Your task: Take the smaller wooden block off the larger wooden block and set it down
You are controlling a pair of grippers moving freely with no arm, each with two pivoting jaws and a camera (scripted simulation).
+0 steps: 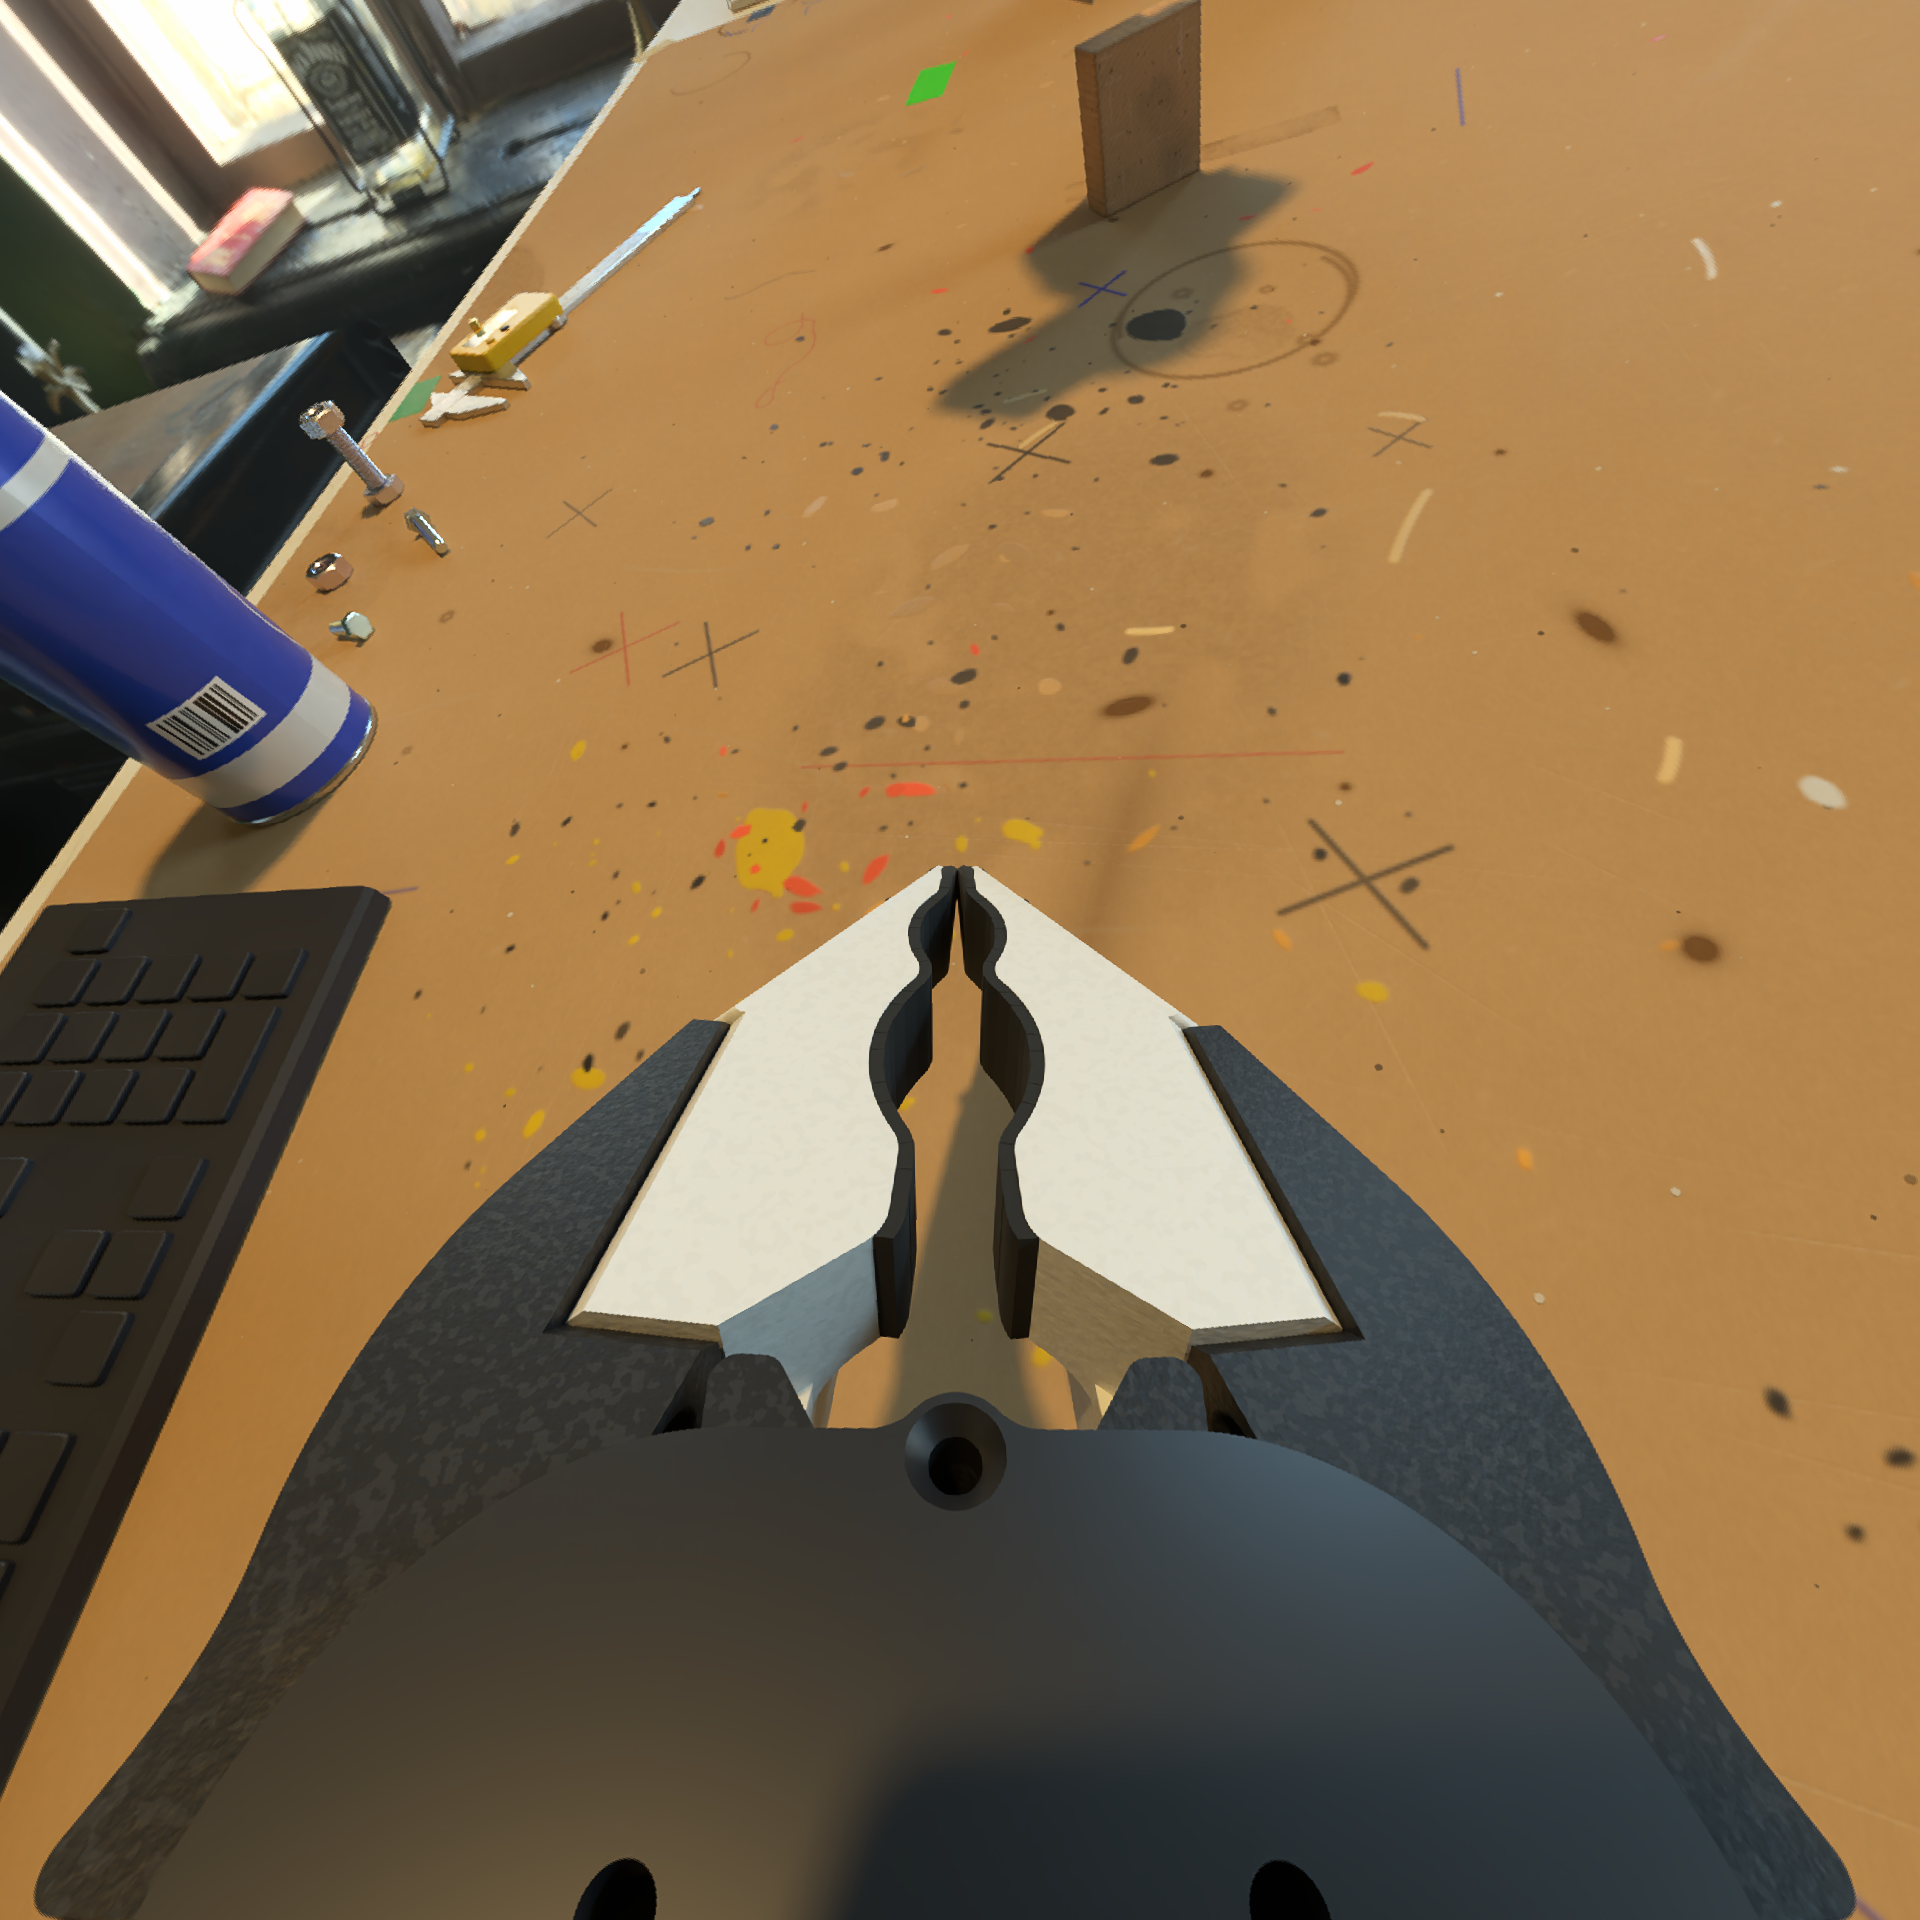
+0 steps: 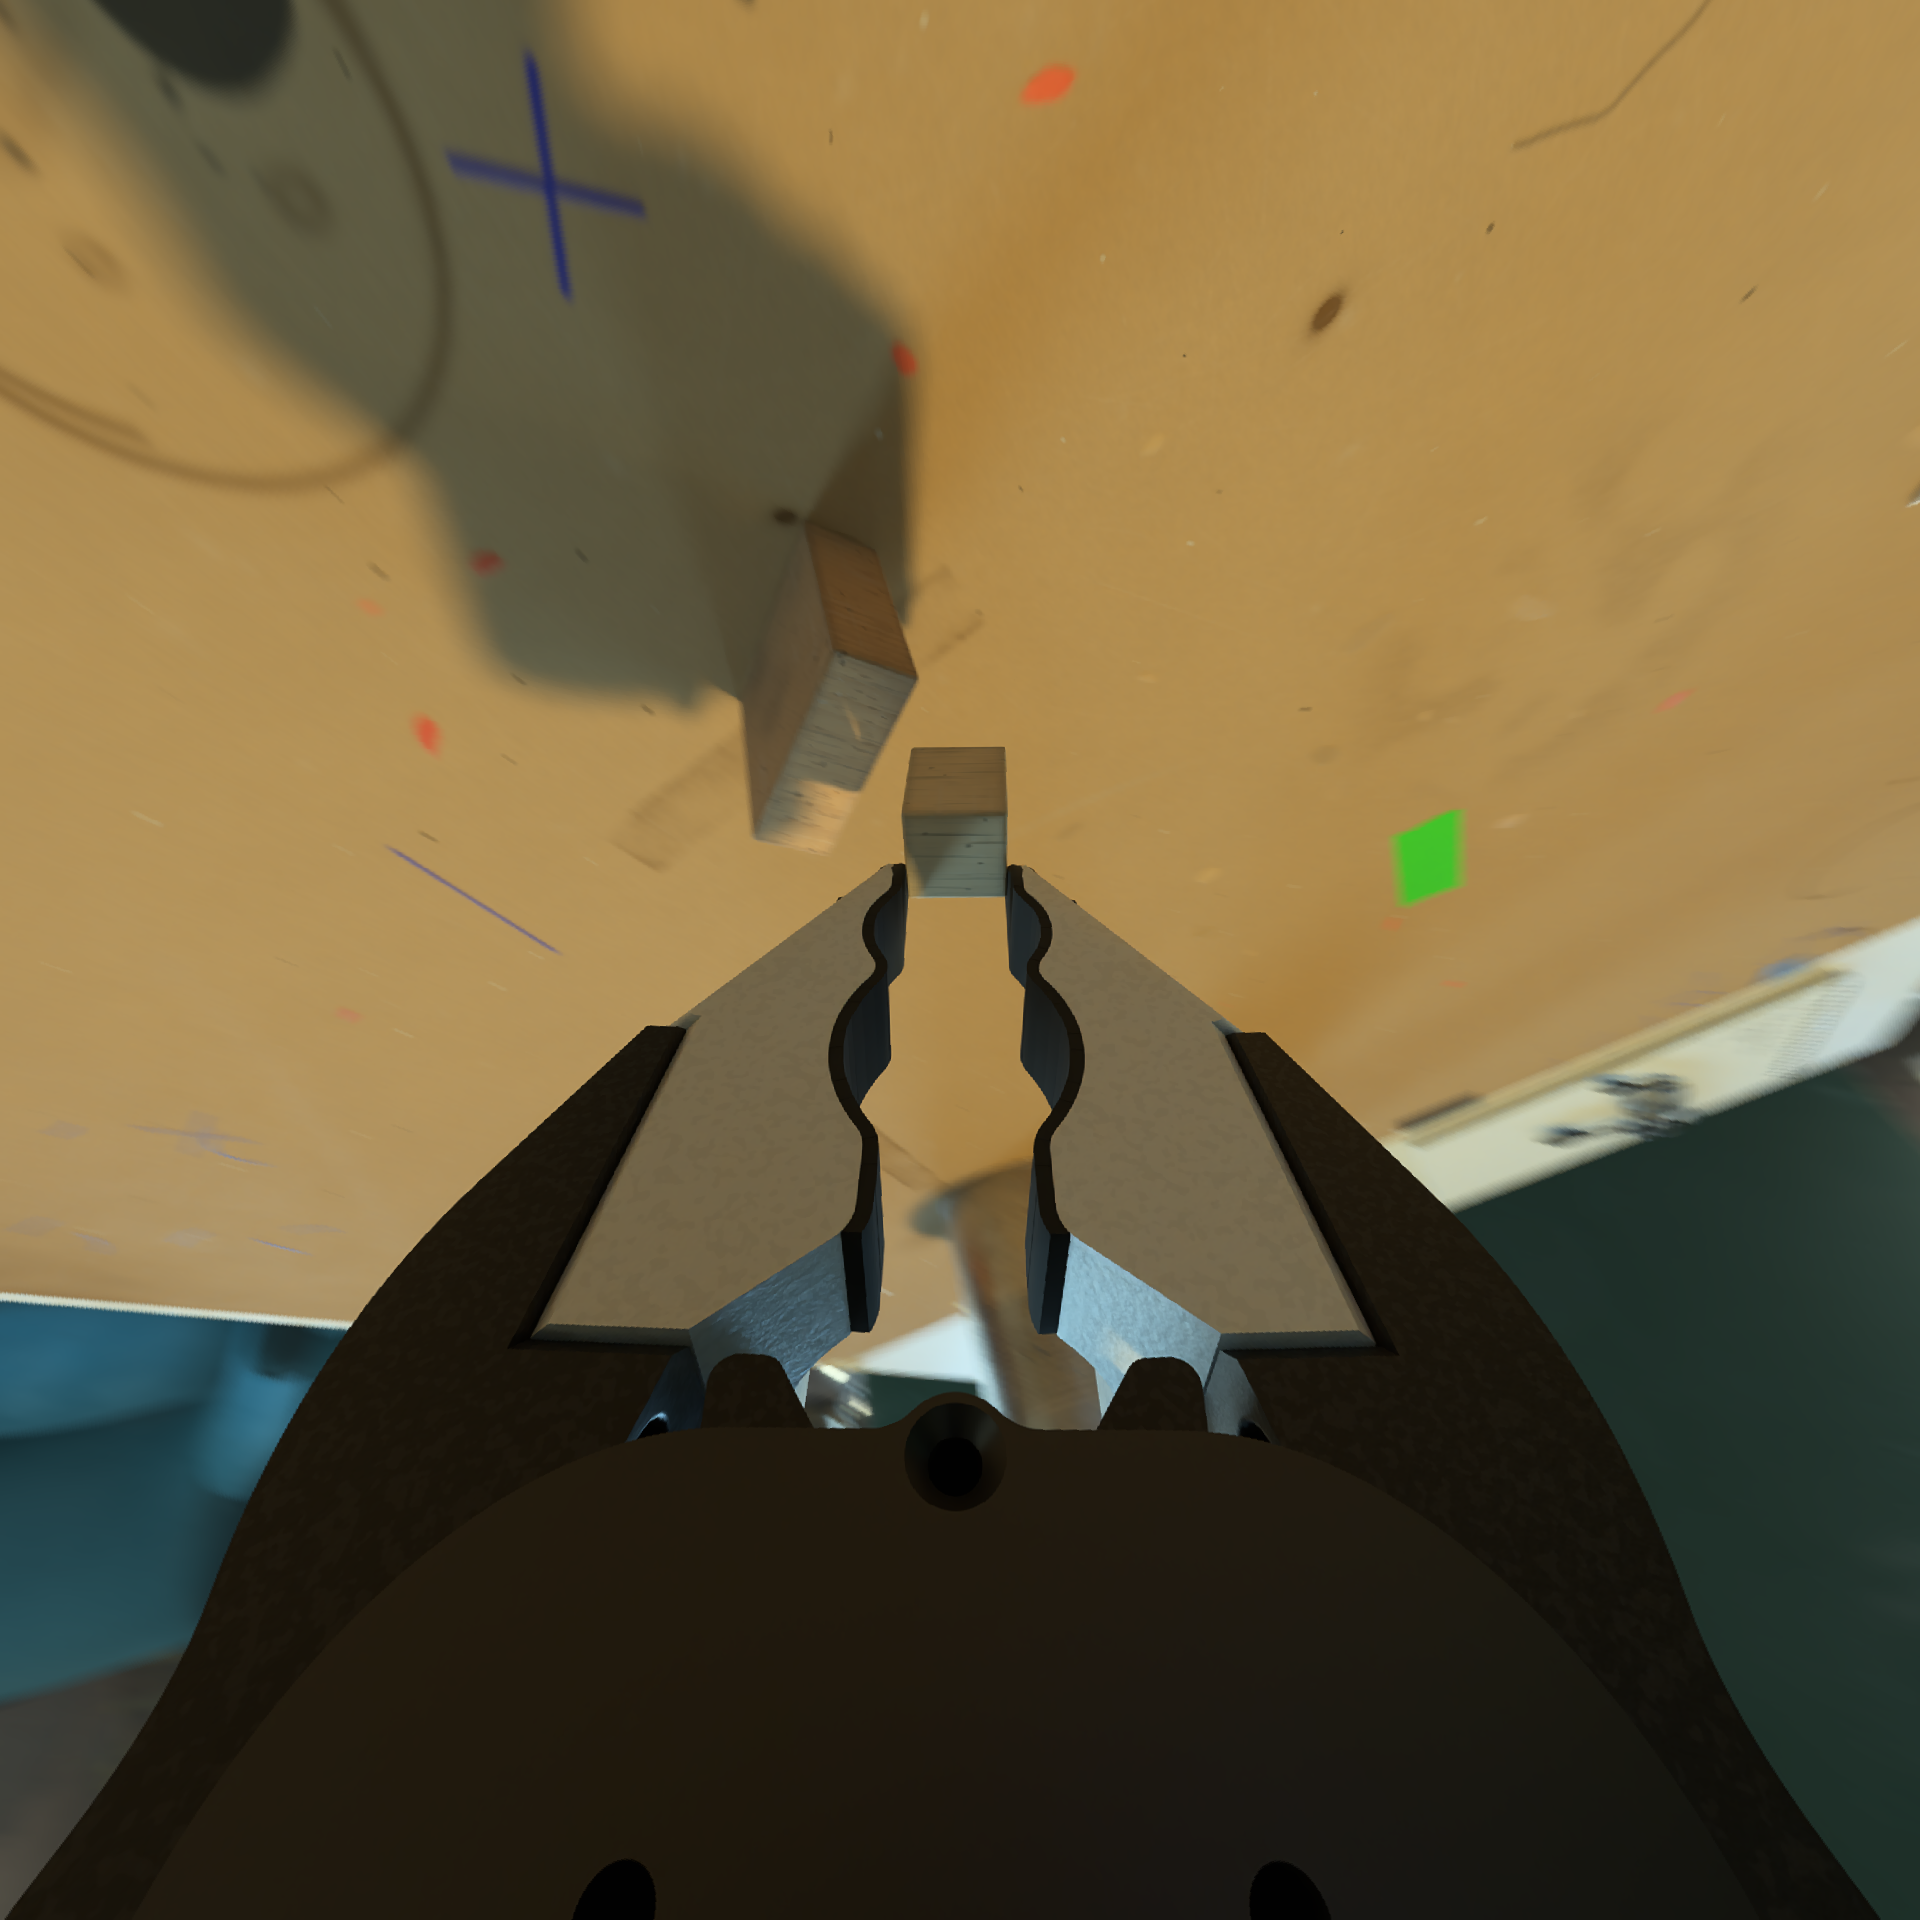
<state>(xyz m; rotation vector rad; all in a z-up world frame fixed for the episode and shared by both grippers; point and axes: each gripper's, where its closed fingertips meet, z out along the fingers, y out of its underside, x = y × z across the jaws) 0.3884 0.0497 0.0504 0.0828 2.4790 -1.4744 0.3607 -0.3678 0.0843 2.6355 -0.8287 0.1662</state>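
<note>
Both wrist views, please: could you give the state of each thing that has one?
Left gripper: shut, empty.
Right gripper: shut on the smaller wooden block.
Larger wooden block: standing on the table, nothing on top.
Blue can: upright.

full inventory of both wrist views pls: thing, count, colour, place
larger wooden block: 1, light brown, upright on the table, far centre of the left wrist view
smaller wooden block: 1, pale wood, between the right gripper's fingertips, off the larger block
table: 1, orange-brown, paint-spattered, pen crosses
green square mark: 1, green, flat on the table
can: 1, blue and white, left edge
keyboard: 1, black, near left
bolt: 1, silver, left edge; small nuts and screws beside it
saw: 1, yellow handle, metal blade, far left edge
book: 1, red, beyond the table
left gripper: 1, black and white, shut, empty
right gripper: 1, same, shut on the smaller block
</note>
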